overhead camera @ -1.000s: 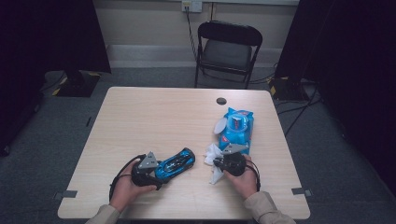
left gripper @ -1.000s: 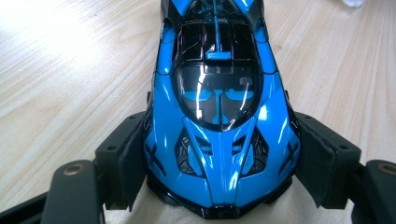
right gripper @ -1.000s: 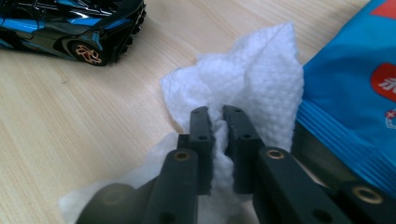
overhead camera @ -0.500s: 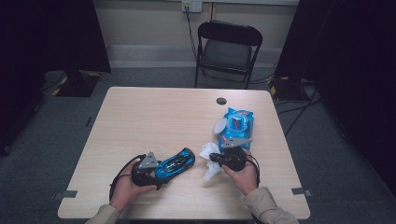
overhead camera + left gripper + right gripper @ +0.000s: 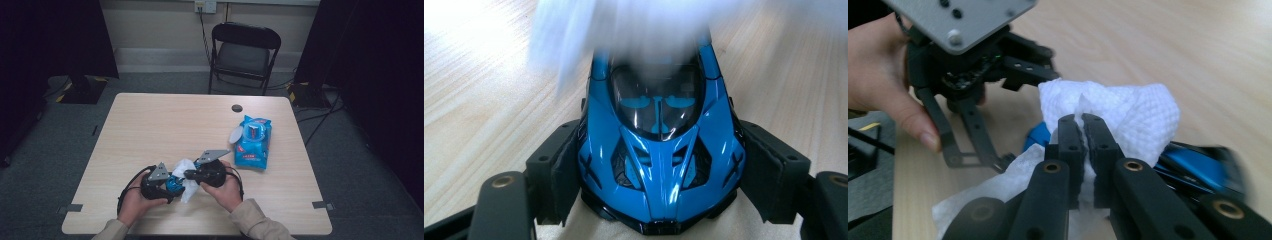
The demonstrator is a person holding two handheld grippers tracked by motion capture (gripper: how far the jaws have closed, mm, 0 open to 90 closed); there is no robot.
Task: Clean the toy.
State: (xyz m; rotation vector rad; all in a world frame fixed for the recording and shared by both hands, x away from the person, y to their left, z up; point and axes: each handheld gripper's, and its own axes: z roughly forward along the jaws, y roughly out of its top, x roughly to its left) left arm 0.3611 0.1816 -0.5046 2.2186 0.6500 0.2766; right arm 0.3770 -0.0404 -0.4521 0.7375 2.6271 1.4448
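A shiny blue toy car [image 5: 659,135] lies on the table with my left gripper [image 5: 659,150] shut on its sides, nose toward the camera. In the high view the left gripper [image 5: 167,186] and the car [image 5: 176,183] sit near the table's front edge. My right gripper [image 5: 1082,120] is shut on a white wet wipe [image 5: 1138,115], bunched over the car [image 5: 1198,170]. From above, the right gripper [image 5: 189,175] points left and presses the wipe [image 5: 184,167] onto the car's far end. The wipe [image 5: 649,30] appears blurred over the car's rear.
A blue pack of wipes [image 5: 252,142] with its lid flipped open lies to the right. A small black disc [image 5: 237,108] sits near the table's far edge. A black folding chair [image 5: 245,50] stands behind the table [image 5: 150,130].
My right gripper has swung left from beside the wipes pack, carrying the wipe onto the car. The left gripper and the car stayed where they were.
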